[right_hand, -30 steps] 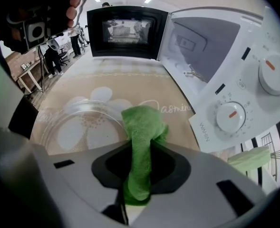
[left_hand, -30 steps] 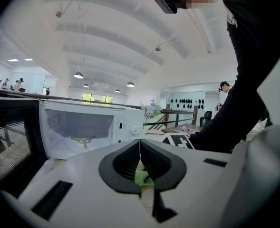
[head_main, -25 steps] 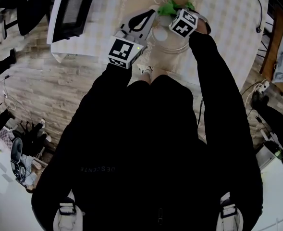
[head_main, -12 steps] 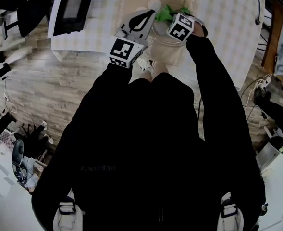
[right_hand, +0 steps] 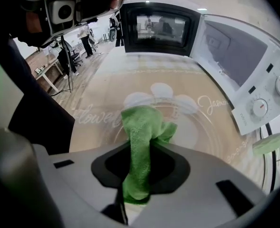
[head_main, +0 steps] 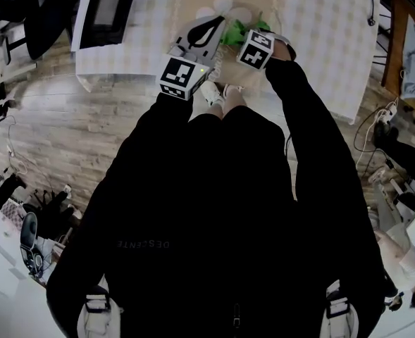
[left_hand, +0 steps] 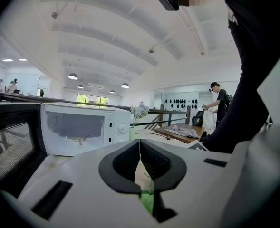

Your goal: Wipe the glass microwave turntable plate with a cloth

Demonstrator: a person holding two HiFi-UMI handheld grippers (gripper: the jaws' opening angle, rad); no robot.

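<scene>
We pinch the fuzzy green cloth (right_hand: 142,122) in our right gripper (right_hand: 139,148) above a faint-rimmed round glass plate (right_hand: 211,127); our left gripper (left_hand: 140,144) has its jaws together.

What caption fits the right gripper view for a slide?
Right gripper clamps green cloth over glass plate; open microwave behind.

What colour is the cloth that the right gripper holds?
Green; the cloth shows best in the right gripper view.
</scene>
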